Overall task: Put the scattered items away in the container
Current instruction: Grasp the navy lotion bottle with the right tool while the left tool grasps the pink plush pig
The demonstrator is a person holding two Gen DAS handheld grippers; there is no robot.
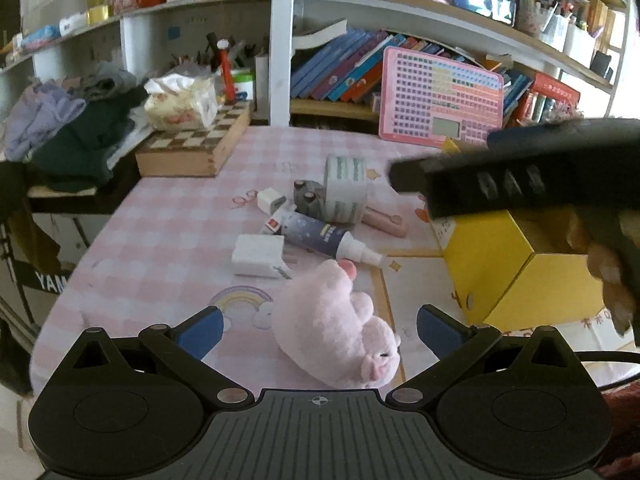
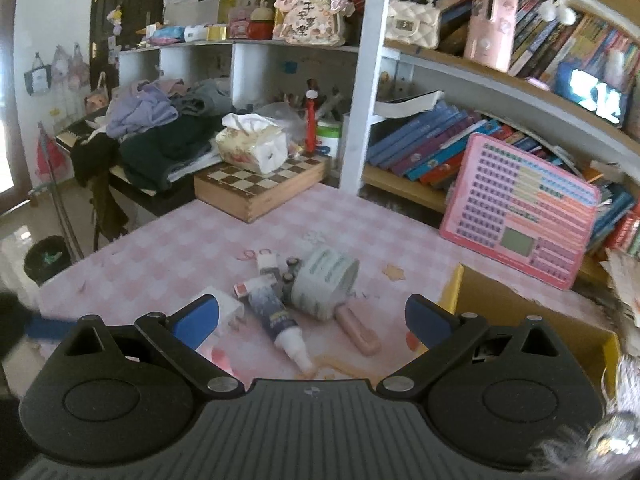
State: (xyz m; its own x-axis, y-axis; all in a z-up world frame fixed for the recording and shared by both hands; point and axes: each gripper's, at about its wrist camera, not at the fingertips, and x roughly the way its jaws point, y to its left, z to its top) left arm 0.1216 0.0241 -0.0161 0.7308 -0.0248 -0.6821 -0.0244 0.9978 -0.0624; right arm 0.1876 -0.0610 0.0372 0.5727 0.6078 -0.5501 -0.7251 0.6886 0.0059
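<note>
A pink plush pig [image 1: 336,336] lies on its side on the pink checked table. My left gripper [image 1: 320,326] is open, with one blue finger on each side of the pig and a gap to each. Behind it lie a white charger [image 1: 260,256], a dark tube with a white nozzle [image 1: 320,236], a pale striped roll [image 1: 345,188] and a pink case [image 1: 384,222]. The yellow box [image 1: 492,264] stands to the right. My right gripper [image 2: 314,320] is open and holds nothing, above the tube [image 2: 280,320] and the roll [image 2: 324,280], left of the box [image 2: 450,288].
A wooden chess box [image 1: 192,144] with a tissue pack on it sits at the back left beside piled clothes [image 1: 72,128]. A pink keyboard toy [image 1: 440,100] leans on the bookshelf. The right tool's black housing [image 1: 520,176] and a hand [image 1: 612,280] hang over the box.
</note>
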